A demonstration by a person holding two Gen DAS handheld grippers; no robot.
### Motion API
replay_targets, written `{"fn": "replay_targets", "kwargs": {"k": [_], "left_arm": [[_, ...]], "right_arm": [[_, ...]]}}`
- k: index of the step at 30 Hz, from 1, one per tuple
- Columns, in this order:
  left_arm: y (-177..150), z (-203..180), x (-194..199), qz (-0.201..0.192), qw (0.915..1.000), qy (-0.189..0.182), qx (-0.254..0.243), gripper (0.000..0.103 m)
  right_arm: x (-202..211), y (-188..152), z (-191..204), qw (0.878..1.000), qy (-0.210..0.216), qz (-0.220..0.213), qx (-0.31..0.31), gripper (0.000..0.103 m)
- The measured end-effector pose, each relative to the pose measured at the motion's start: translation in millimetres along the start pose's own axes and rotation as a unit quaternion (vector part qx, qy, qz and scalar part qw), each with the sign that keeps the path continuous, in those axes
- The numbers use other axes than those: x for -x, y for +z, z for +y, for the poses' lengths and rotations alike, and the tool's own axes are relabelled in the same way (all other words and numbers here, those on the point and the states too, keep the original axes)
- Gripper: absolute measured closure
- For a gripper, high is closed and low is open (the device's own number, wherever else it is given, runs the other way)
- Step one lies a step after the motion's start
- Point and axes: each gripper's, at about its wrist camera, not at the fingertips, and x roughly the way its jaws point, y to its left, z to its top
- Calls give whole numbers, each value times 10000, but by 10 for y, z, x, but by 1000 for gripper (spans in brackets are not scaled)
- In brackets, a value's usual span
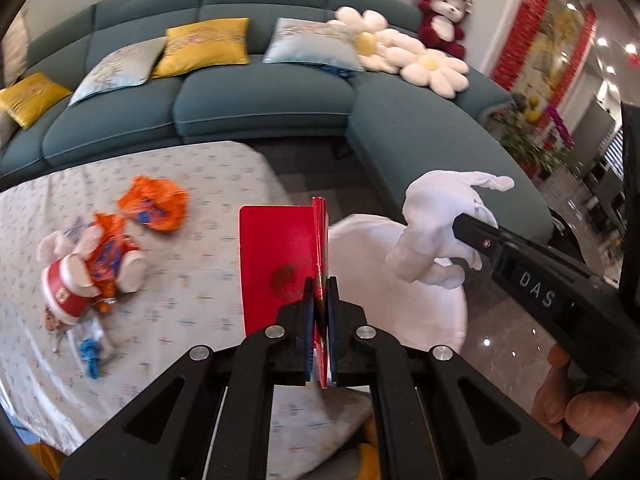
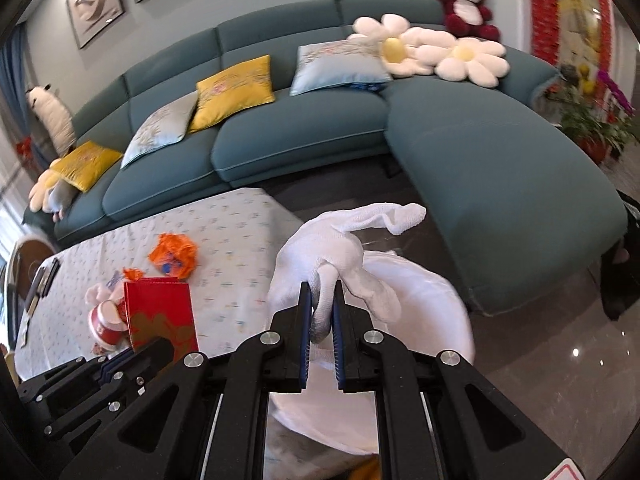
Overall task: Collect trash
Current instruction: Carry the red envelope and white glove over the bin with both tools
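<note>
A cloth-covered table (image 1: 208, 184) carries an orange wrapper (image 1: 154, 204), red paper cup (image 1: 66, 296) and blue scrap (image 1: 90, 354)

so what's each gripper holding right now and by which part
The left gripper pinches the red envelope at its lower edge, near the fold. The right gripper grips the white glove by a bunched fold near its middle.

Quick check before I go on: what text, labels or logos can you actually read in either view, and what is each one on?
"DAS": white raised letters on the black body of the right tongs, seen from the left wrist; any further letters are cut off.
Small red round logo on the same body: unreadable.
Print on the red-and-white paper cup: blurred.
Gold motif on the red envelope: unreadable.
</note>
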Motion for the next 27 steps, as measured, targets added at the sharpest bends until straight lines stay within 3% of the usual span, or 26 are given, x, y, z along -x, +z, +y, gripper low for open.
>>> {"fn": "replay_targets", "kwargs": {"k": [8, 22, 25, 27], "left_arm": [[-29, -516, -182, 167, 9991, -262, -302, 98], [-42, -832, -391, 299, 9974, -212, -619, 93], [-45, -819, -415, 301, 9975, -151, -622, 81], [-48, -813, -413, 253, 9977, -73, -632, 57]], "right_arm": [[102, -146, -503, 9993, -217, -13, -317, 94], [-2, -249, -656, 9985, -165, 43, -523, 93], [-19, -247, -670, 9984, -140, 45, -539, 93], [-25, -246, -688, 9984, -131, 51, -541, 92]]}}
